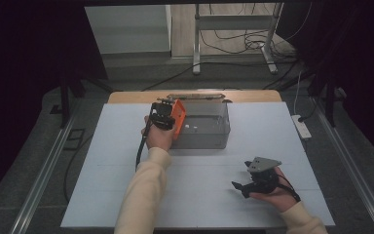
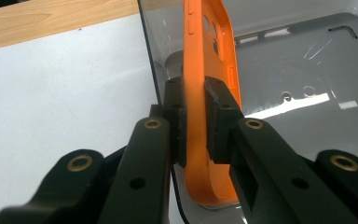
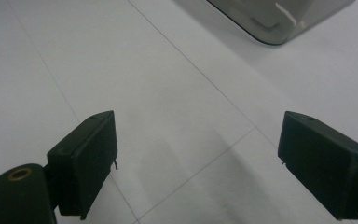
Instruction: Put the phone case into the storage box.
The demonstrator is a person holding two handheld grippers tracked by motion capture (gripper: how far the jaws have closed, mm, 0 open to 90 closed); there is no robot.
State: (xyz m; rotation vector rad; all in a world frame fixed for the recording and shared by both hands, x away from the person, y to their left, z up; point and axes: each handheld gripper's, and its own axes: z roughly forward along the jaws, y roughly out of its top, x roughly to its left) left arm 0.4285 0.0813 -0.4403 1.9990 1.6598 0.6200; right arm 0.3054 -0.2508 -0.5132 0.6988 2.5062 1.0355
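Orange phone case (image 2: 205, 93) held on edge in your left tool (image 1: 164, 116), whose two black pads (image 2: 179, 126) are clenched on opposite faces of the case's lower side wall. In the left gripper view the case stands upright and runs away from the jaws, its camera cut-out and side button slots facing right, with its bottom corner below the pads. The case hangs at the left wall of the clear plastic bin (image 1: 202, 127), partly over the bin's interior; whether it touches that wall cannot be told. In the high view your left hand (image 1: 158, 137) sits just left of the bin, with the case's orange edge against the bin's left end. Small pale marks show on the bin's bottom.

Your right tool (image 1: 246, 185) is released: in the right gripper view its jaws stand wide apart with nothing between them, pointed across bare white counter (image 3: 168, 93) toward a rounded corner of the bin (image 3: 270, 23). In the high view this tool lies well in front of the bin and to its right, cradled in your right hand (image 1: 277, 192) low over the counter, its grey three-cornered plate on top.
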